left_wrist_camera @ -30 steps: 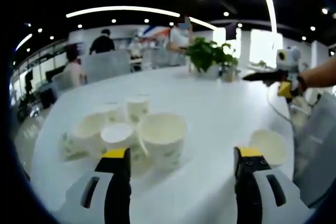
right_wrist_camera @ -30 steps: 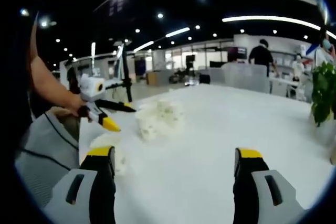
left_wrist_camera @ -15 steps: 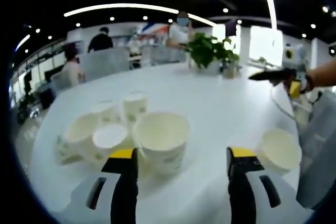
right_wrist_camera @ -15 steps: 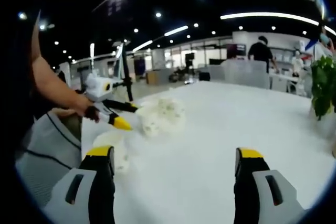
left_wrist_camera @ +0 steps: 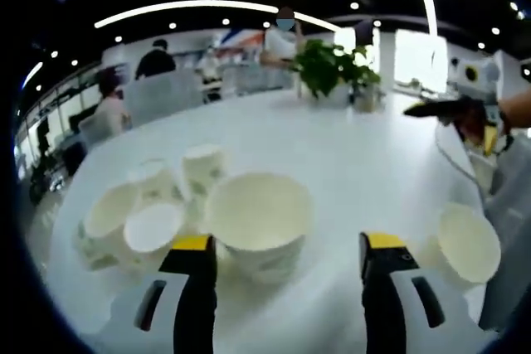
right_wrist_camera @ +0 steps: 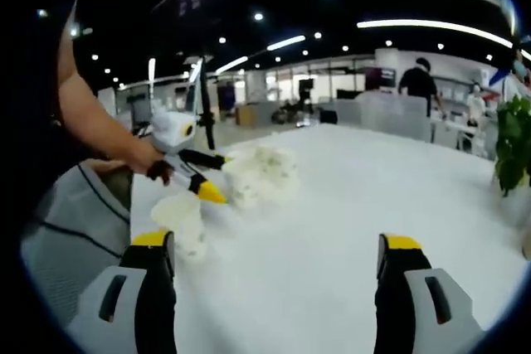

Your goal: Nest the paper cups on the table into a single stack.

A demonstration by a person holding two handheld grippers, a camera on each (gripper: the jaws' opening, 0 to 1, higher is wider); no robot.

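In the left gripper view, a cluster of white paper cups lies on the white table [left_wrist_camera: 348,163]. The nearest cup [left_wrist_camera: 259,223] stands upright just ahead of my left gripper [left_wrist_camera: 282,250], whose yellow-tipped jaws are open and empty. Smaller cups [left_wrist_camera: 153,228] lie and stand to its left. A lone cup [left_wrist_camera: 470,243] lies tilted at the right. In the right gripper view my right gripper [right_wrist_camera: 278,246] is open over bare table, with a single cup [right_wrist_camera: 184,220] ahead on the left. The left gripper [right_wrist_camera: 197,180] reaches toward the cup cluster [right_wrist_camera: 259,173] there.
A potted plant [left_wrist_camera: 333,76] stands at the far side of the table [right_wrist_camera: 357,205]. Chairs and people sit beyond the table edge. The right gripper [left_wrist_camera: 465,109] hovers at the right in the left gripper view. My clothed body is close at the table's near edge.
My left gripper has moved closer to the nearest upright cup and its jaws have narrowed a little. The right gripper has barely moved.
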